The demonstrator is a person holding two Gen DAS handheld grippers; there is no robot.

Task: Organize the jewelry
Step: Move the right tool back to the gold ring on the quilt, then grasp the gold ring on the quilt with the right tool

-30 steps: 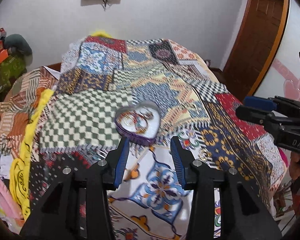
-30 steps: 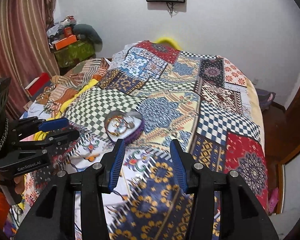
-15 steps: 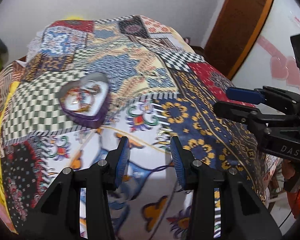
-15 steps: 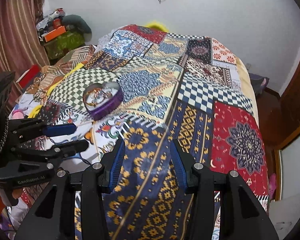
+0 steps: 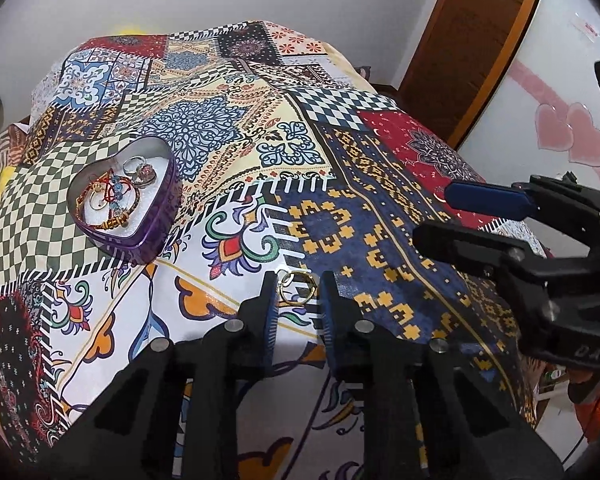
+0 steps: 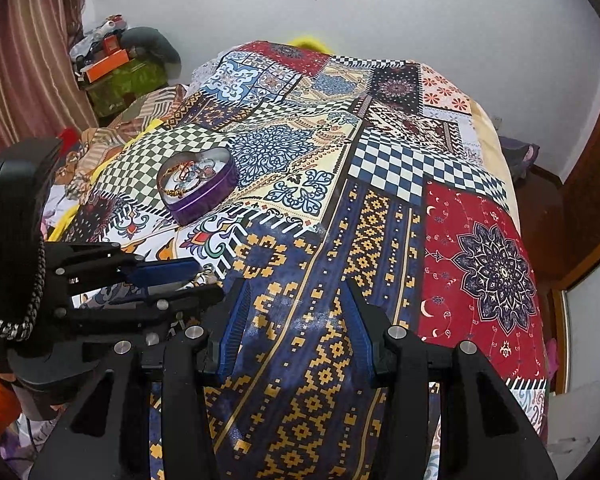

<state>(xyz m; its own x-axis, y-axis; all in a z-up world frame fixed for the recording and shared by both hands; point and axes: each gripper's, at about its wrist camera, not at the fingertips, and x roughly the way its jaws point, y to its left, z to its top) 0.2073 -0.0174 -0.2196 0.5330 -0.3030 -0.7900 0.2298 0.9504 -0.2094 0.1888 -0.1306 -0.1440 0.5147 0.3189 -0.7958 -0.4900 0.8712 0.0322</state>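
Patchwork bedspread (image 5: 380, 184) covers a bed in a white-walled room, brown door (image 5: 484, 40) at right in the left wrist view, striped curtain (image 6: 24, 80) at left in the right wrist view. Heart-shaped purple tin (image 5: 128, 196) sits open on the green-checked patch, holding rings and beaded bracelets (image 5: 112, 200) on a white liner. Small gold ring (image 5: 297, 287) lies flat on the spread, well apart from the tin, right between the tips of the left gripper (image 5: 298, 292); jaws are narrowed to a small gap around the ring, blue pads just beside it, possibly touching but contact is hard to confirm from this angle. Right gripper (image 6: 296, 312) hovers over the navy-and-gold patch with jaws spread wide, nothing between them. In the right wrist view the left gripper comes in from the left, and the ring is mostly hidden behind its fingers. Clutter (image 6: 112, 56) sits stacked by the curtain
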